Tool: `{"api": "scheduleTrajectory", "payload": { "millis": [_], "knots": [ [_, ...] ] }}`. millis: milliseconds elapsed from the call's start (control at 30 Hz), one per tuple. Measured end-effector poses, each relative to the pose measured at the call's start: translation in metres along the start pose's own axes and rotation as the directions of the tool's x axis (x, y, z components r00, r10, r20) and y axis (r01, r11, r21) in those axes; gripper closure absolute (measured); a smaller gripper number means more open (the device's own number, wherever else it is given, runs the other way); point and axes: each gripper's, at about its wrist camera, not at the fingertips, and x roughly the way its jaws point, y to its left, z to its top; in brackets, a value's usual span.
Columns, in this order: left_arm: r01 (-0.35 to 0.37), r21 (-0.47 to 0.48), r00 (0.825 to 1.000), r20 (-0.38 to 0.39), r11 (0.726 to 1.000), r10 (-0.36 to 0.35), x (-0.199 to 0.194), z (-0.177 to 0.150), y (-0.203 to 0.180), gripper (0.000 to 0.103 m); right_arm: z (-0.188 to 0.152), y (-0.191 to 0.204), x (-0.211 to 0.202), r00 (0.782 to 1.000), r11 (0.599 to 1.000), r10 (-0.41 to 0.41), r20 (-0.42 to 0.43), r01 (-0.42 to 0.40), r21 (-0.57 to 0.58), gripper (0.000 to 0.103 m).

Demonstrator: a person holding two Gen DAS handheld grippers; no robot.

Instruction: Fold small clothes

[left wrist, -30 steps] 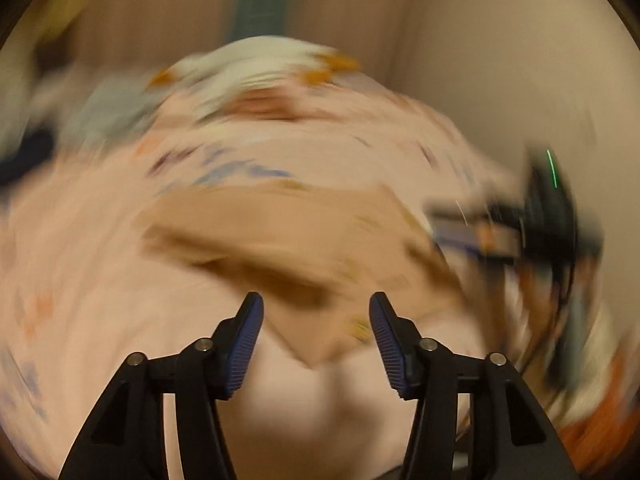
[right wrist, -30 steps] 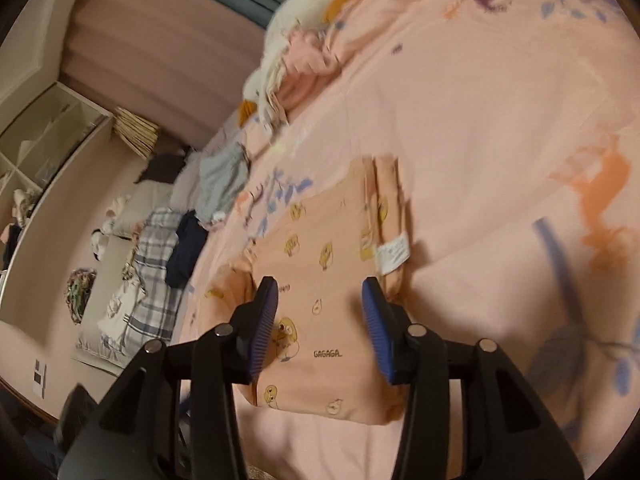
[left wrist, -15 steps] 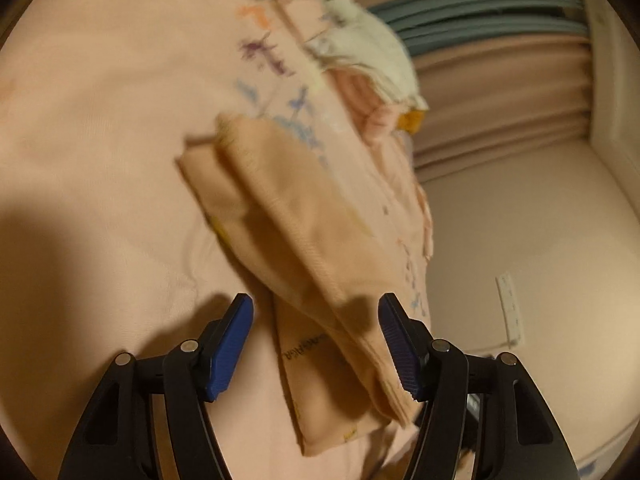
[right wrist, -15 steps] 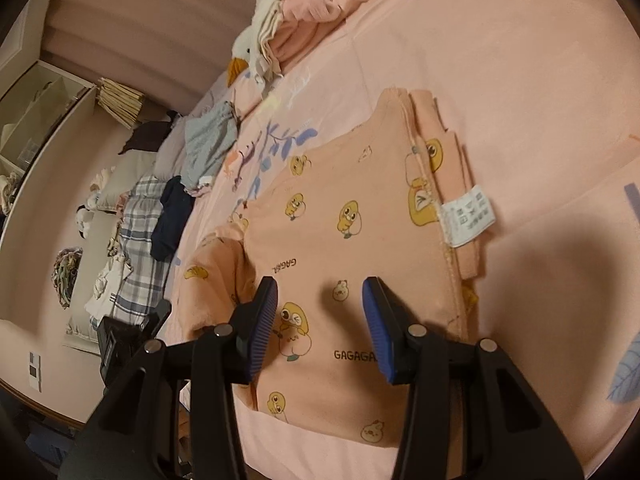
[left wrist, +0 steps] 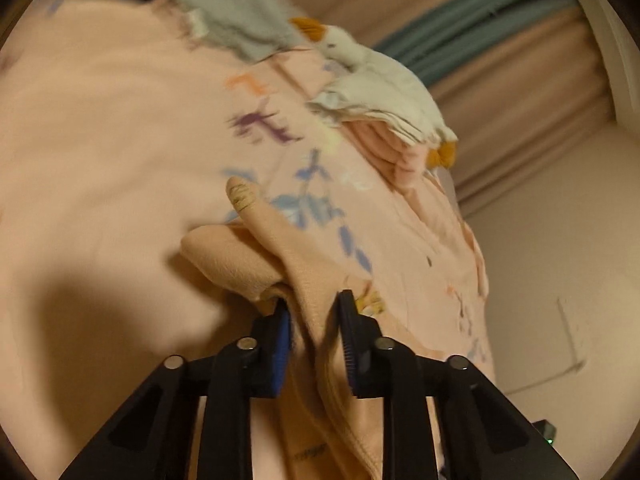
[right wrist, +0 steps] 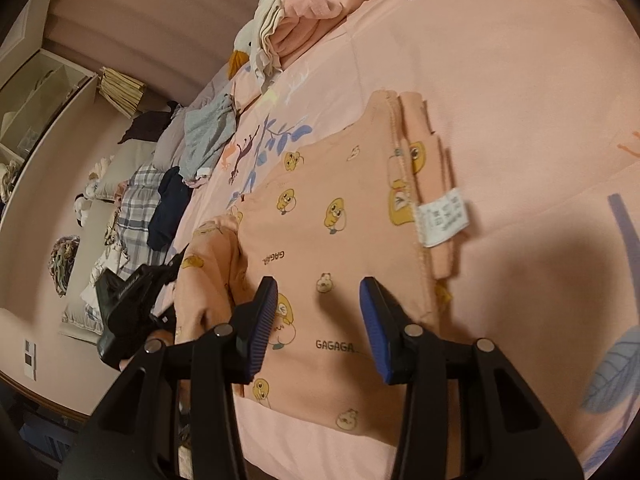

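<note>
- The peach duck-print top point(right wrist: 332, 240) lies flat on the pink bedsheet point(right wrist: 500, 60); its far side with the white label point(right wrist: 443, 218) is already folded in, and the near sleeve point(right wrist: 208, 276) looks like the fold left to do.
- The left gripper point(left wrist: 312, 312) is low at the top's left edge, jaws pinching that sleeve's bunched fabric.
- The right gripper point(right wrist: 318, 300) hovers above the body of the top, jaws spread and holding nothing.

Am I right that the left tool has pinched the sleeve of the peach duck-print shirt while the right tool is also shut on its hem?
Not quite: the right tool hovers open above the peach duck-print shirt, as the right wrist view shows. The left tool does pinch the sleeve.
</note>
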Motion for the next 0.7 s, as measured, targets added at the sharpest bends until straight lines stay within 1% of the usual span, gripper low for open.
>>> {"api": "scheduleTrajectory", "payload": {
  "millis": [33,67,133,167,200,233,267,300,333,367,400,433,467,500,533,567,600,633,667,700],
  "knots": [
    [0.001,0.024,1.000,-0.009,1.000,-0.001,0.003,0.001,-0.008,0.084,0.000,0.000,-0.001,1.000,1.000,-0.004,-0.001,0.004,-0.003,0.060],
    [0.008,0.068,1.000,-0.026,0.998,-0.006,0.008,0.001,-0.021,0.084,-0.001,0.000,-0.005,1.000,1.000,-0.014,0.000,0.014,-0.011,0.060],
    [0.051,0.197,0.995,-0.093,0.979,-0.034,0.023,-0.007,-0.058,0.084,0.000,-0.001,-0.013,0.999,0.999,-0.029,0.022,0.029,-0.024,0.060],
    [0.098,0.286,0.987,-0.153,0.953,-0.056,0.034,-0.018,-0.085,0.084,0.001,-0.003,-0.019,0.999,0.999,-0.028,0.044,0.029,-0.021,0.058],
    [0.127,0.330,0.979,-0.192,0.935,-0.065,0.043,-0.025,-0.101,0.084,0.002,-0.007,-0.023,0.998,1.000,-0.025,0.059,0.025,-0.009,0.058],
    [0.157,0.369,0.968,-0.242,0.916,-0.068,0.051,-0.036,-0.115,0.084,0.004,-0.012,-0.029,0.997,1.000,-0.018,0.075,0.017,0.014,0.058],
    [0.175,0.406,0.952,-0.301,0.897,-0.050,0.061,-0.048,-0.131,0.084,0.007,-0.019,-0.035,0.995,0.999,-0.004,0.095,0.000,0.048,0.058],
    [0.175,0.420,0.942,-0.334,0.890,-0.027,0.066,-0.054,-0.138,0.084,0.009,-0.025,-0.040,0.994,0.997,-0.001,0.112,-0.007,0.072,0.057],
    [0.169,0.413,0.927,-0.374,0.895,-0.002,0.072,-0.059,-0.142,0.083,0.011,-0.031,-0.045,0.991,0.995,-0.002,0.135,-0.011,0.097,0.056],
    [0.171,0.391,0.918,-0.396,0.904,-0.002,0.074,-0.060,-0.142,0.082,0.013,-0.038,-0.050,0.987,0.992,-0.006,0.160,-0.014,0.127,0.056],
    [0.185,0.335,0.904,-0.427,0.924,-0.026,0.073,-0.061,-0.136,0.077,0.014,-0.040,-0.052,0.985,0.989,-0.006,0.172,-0.020,0.146,0.056],
    [0.186,0.316,0.902,-0.431,0.930,-0.034,0.067,-0.062,-0.131,0.068,0.014,-0.042,-0.054,0.983,0.987,0.009,0.182,-0.038,0.158,0.055],
    [0.158,0.311,0.911,-0.412,0.937,-0.017,0.058,-0.061,-0.122,0.063,0.015,-0.041,-0.055,0.981,0.985,0.045,0.190,-0.076,0.156,0.055],
    [0.113,0.329,0.928,-0.372,0.938,0.019,0.046,-0.062,-0.115,0.056,0.016,-0.039,-0.055,0.978,0.983,0.077,0.192,-0.107,0.147,0.054],
    [0.036,0.359,0.952,-0.295,0.933,0.076,0.031,-0.063,-0.106,0.052,0.017,-0.034,-0.053,0.975,0.981,0.117,0.188,-0.143,0.131,0.051],
    [-0.017,0.378,0.964,-0.239,0.925,0.115,0.021,-0.065,-0.101,0.052,0.017,-0.028,-0.051,0.974,0.980,0.136,0.184,-0.159,0.117,0.047],
    [-0.088,0.405,0.972,-0.165,0.910,0.167,0.006,-0.068,-0.091,0.051,0.017,-0.020,-0.047,0.972,0.980,0.157,0.174,-0.175,0.092,0.044],
    [-0.135,0.419,0.972,-0.118,0.898,0.201,-0.002,-0.070,-0.084,0.051,0.018,-0.015,-0.043,0.972,0.980,0.167,0.164,-0.182,0.076,0.038],
    [-0.172,0.413,0.971,-0.082,0.894,0.225,-0.014,-0.074,-0.071,0.051,0.018,-0.007,-0.035,0.974,0.981,0.178,0.142,-0.188,0.058,0.034],
    [-0.183,0.406,0.969,-0.079,0.896,0.233,-0.021,-0.078,-0.065,0.051,0.018,-0.002,-0.028,0.976,0.980,0.181,0.123,-0.189,0.056,0.034]
  ]
}}
